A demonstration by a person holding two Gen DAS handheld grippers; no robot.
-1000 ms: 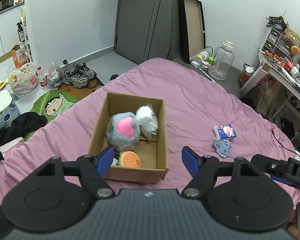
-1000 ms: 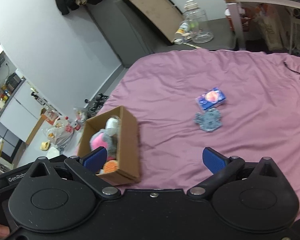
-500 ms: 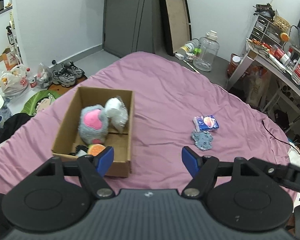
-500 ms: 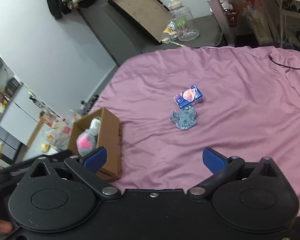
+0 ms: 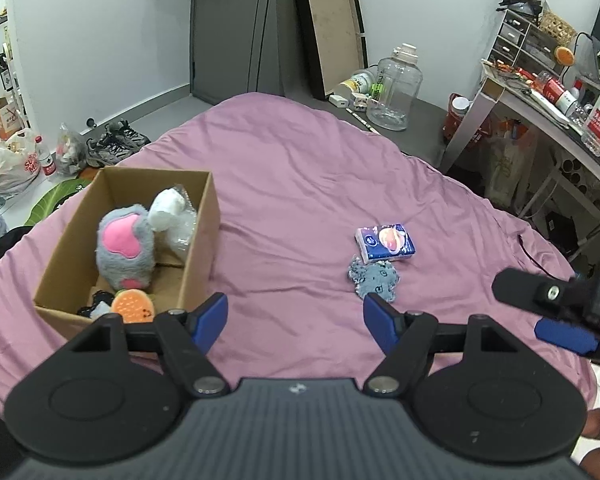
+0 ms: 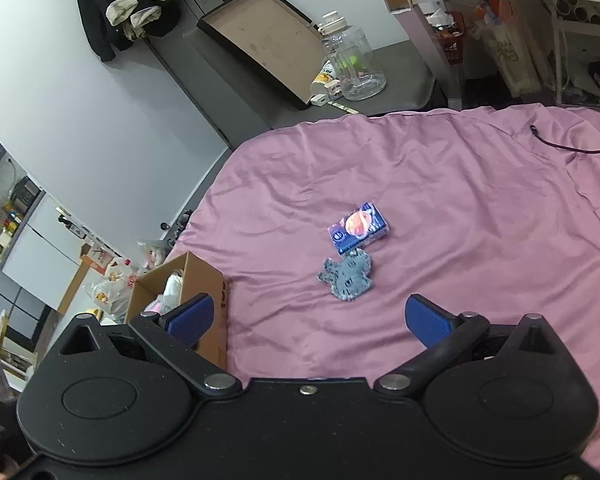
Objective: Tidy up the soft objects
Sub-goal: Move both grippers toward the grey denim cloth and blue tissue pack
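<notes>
A cardboard box (image 5: 198, 240) sits on the pink bed (image 5: 300, 200) at the left. It holds a grey-and-pink plush (image 5: 126, 246), a white soft bundle (image 5: 168, 210) and an orange squishy toy (image 5: 133, 307). A blue tissue pack (image 5: 385, 242) and a flat grey plush cat (image 5: 374, 278) lie side by side right of the box; they also show in the right wrist view as the pack (image 6: 358, 228) and the cat (image 6: 347, 274). My left gripper (image 5: 296, 320) is open and empty above the bed. My right gripper (image 6: 308, 318) is open and empty, short of the grey cat.
A black cable (image 6: 568, 144) lies on the bed's far right. Beyond the bed stand a clear water jug (image 5: 394, 88), a leaning tray (image 5: 330, 28) and a cluttered desk (image 5: 540, 92). Shoes and bags (image 5: 112, 144) lie on the floor at the left.
Both grippers have swung to the right, away from the box, so that the tissue pack and the grey cat now sit nearer the middle of each view. Both stay open.
</notes>
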